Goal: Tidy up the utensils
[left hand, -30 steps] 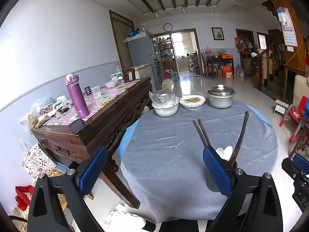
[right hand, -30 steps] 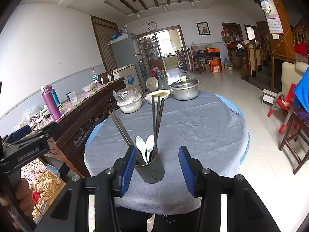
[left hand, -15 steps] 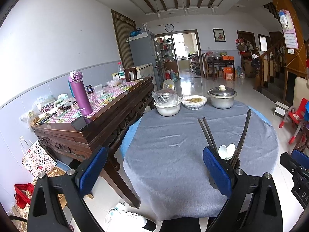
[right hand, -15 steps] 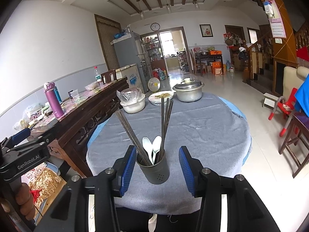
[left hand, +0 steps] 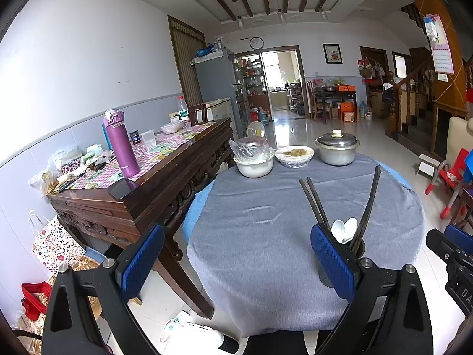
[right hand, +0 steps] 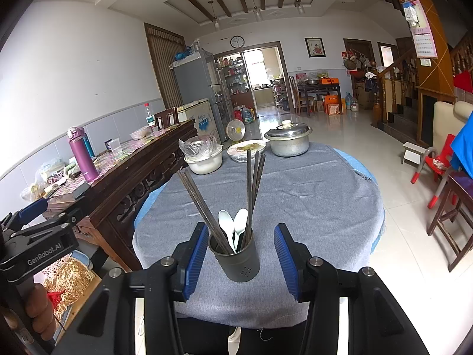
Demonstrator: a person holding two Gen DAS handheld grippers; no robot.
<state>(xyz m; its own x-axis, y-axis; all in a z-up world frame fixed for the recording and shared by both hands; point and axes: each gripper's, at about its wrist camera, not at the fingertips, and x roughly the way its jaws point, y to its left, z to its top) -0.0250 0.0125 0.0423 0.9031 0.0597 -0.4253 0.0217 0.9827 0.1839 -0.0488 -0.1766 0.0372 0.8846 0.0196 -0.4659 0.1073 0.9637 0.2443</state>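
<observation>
both grippers' jaws spread, right gripper (right hand: 241, 256) astride the utensil holder (right hand: 235, 259), untouched

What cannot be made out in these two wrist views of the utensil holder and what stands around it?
- Utensil holder: left wrist view, body hidden behind that gripper's blue pad.
- Spoon handles: right wrist view, sunk inside the holder.
- Steel pot contents: both views, lid on.
- Right gripper: left wrist view, cut off by the edge.

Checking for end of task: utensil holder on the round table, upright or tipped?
Upright. The utensil holder stands on its base on the grey tablecloth, with chopsticks and white spoons sticking up out of its open top.
</observation>
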